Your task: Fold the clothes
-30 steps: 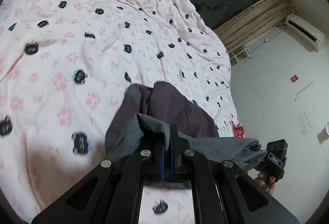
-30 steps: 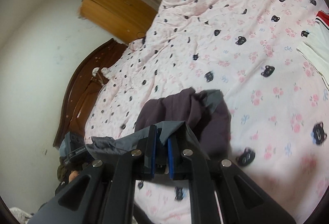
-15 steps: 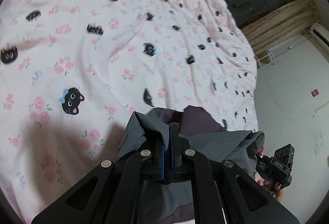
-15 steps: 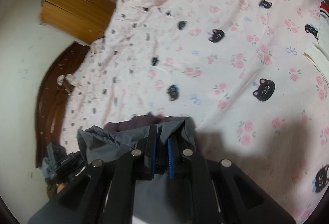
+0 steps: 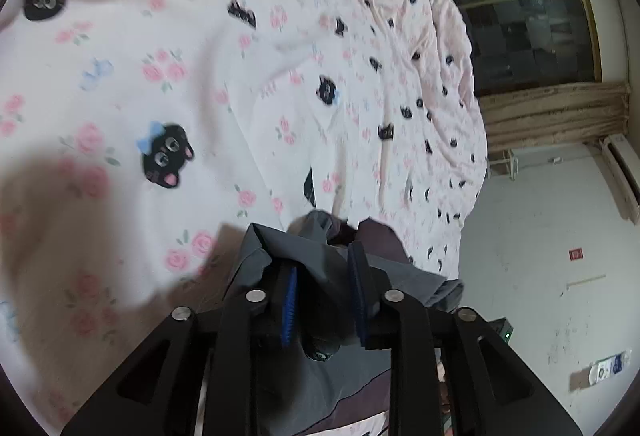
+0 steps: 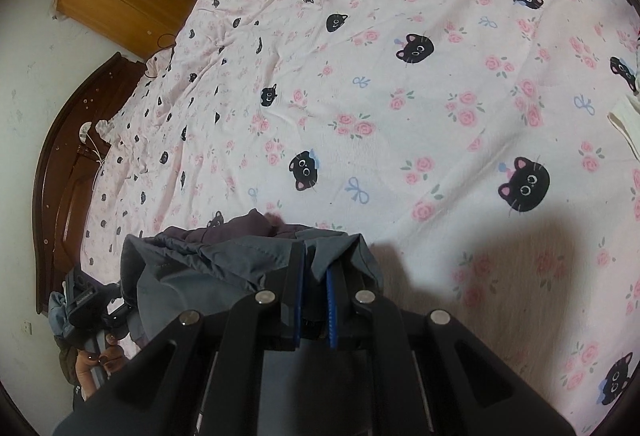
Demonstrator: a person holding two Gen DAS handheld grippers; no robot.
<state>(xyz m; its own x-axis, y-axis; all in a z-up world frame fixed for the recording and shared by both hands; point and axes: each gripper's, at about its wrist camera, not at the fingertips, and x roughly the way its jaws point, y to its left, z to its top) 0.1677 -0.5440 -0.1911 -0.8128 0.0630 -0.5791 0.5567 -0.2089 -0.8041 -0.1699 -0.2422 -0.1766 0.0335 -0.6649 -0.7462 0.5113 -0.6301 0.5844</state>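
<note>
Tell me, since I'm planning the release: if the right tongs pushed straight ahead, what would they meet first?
Probably the grey garment bunched right at the right tongs, then its purple part, then the cat-print bedsheet. Depth is unclear.

Right tongs point(image 6: 314, 276) parted slightly, grey garment point(image 6: 224, 264) fold between, over cat-print bedsheet point(image 6: 400, 96).

The garment point(image 5: 316, 268) is a grey piece with a darker purplish-brown part point(image 6: 248, 226) showing at its far edge. It lies bunched and creased low on the pink cat-print bedspread point(image 6: 400, 96) (its exact kind cannot be told). One edge folds up between blue-padded fingers point(image 5: 289, 300), and another corner point(image 6: 320, 260) likewise.
</note>
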